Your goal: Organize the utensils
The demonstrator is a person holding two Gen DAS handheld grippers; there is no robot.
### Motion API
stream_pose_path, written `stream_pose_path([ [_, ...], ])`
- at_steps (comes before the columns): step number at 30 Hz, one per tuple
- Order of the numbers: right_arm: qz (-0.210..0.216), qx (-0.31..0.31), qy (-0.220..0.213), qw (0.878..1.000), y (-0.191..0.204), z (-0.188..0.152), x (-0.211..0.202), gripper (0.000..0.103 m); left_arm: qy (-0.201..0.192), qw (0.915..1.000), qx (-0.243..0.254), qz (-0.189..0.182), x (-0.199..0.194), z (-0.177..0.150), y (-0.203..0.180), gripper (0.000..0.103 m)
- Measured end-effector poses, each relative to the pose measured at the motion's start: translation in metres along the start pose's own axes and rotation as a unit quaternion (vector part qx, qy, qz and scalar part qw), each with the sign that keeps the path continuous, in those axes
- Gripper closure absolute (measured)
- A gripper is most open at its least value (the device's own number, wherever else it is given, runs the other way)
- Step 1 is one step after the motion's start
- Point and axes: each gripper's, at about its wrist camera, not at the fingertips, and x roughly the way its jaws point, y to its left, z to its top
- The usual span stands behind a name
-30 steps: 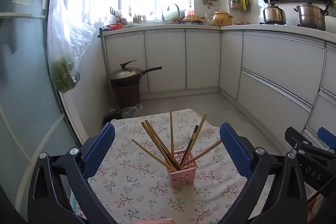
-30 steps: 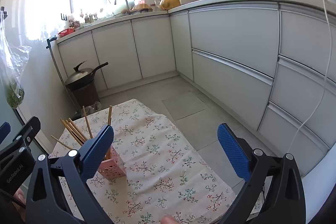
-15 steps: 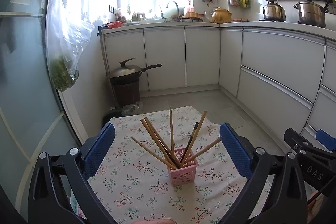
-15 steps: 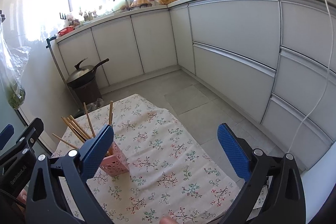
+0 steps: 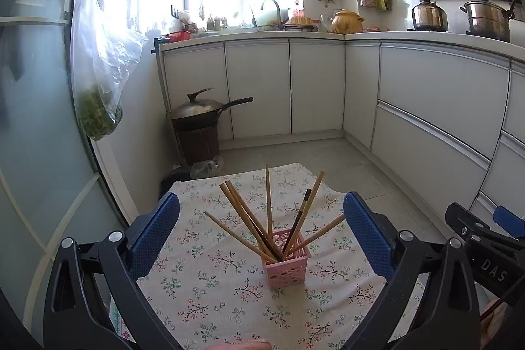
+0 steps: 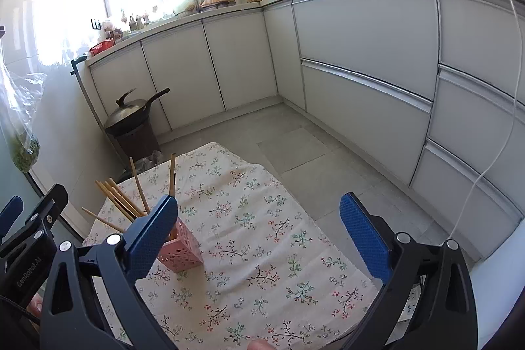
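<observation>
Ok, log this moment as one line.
left gripper: open | right gripper: open | chopsticks: in pink holder | tablecloth

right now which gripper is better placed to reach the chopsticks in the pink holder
Left. The pink holder sits centred between the open left gripper's fingers, while the open right gripper points past it, with the holder behind its left finger.

The left gripper (image 5: 262,230) is lifting slightly. The right gripper (image 6: 258,232) is tilting down, and the holder (image 6: 179,248) is showing more.
</observation>
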Motion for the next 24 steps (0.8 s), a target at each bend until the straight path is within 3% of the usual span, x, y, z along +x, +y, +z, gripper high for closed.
stream_pose_path([
  [24,0.002,0.002,0.008,1.000,0.0014,-0.0024,0.0030,0.007,0.003,1.0000,0.001,0.001,0.0025,-0.0011,0.0014,0.007],
])
